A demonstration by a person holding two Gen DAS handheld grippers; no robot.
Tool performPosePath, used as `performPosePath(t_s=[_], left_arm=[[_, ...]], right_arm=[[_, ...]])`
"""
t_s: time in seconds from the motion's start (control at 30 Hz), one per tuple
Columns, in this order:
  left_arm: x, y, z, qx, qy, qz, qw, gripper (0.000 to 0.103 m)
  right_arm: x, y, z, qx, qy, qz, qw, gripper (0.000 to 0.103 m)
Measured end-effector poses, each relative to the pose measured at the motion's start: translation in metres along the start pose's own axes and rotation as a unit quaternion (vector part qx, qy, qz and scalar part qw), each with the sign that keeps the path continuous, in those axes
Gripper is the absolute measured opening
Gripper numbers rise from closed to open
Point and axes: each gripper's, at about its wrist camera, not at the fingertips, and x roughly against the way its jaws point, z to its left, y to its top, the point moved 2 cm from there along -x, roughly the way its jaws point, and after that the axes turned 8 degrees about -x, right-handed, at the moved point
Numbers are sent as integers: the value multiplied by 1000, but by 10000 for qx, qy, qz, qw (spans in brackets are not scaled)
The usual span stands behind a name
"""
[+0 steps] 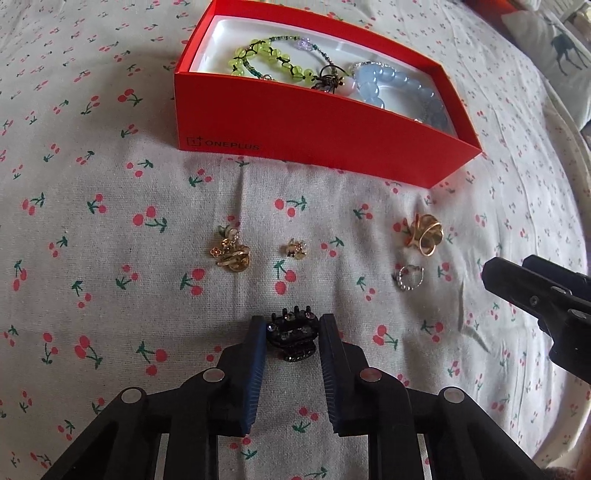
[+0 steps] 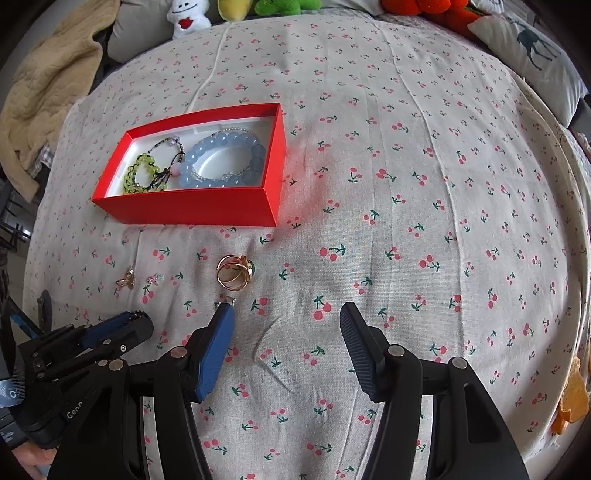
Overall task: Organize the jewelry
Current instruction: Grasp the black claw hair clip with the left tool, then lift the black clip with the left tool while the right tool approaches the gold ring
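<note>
On the cherry-print cloth lies a black hair claw (image 1: 293, 338), and the pads of my left gripper (image 1: 292, 321) press on both of its sides. Farther ahead lie gold earrings (image 1: 232, 251), a small stud (image 1: 296, 248), a cluster of gold rings (image 1: 424, 232) and a silver ring (image 1: 408, 277). The red box (image 1: 314, 133) holds a green bead bracelet (image 1: 258, 59) and a blue bead bracelet (image 1: 384, 85). My right gripper (image 2: 287, 310) hangs open over bare cloth with nothing between its fingers. Its left finger tip sits just short of the silver ring (image 2: 226, 301).
Plush toys (image 2: 188, 16) line the far edge of the bed. A beige blanket (image 2: 48, 85) lies at the back left and a deer-print pillow (image 2: 535, 55) at the back right. An orange object (image 2: 572, 402) sits at the right edge.
</note>
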Motion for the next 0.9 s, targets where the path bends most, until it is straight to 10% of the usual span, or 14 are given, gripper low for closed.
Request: performPosePath(t_s=[0.9], left_arm=[[19,-10,45,13,283,-206,9994,23]], right_arm=[[-58,17,48,-158,262,349,9989,62]])
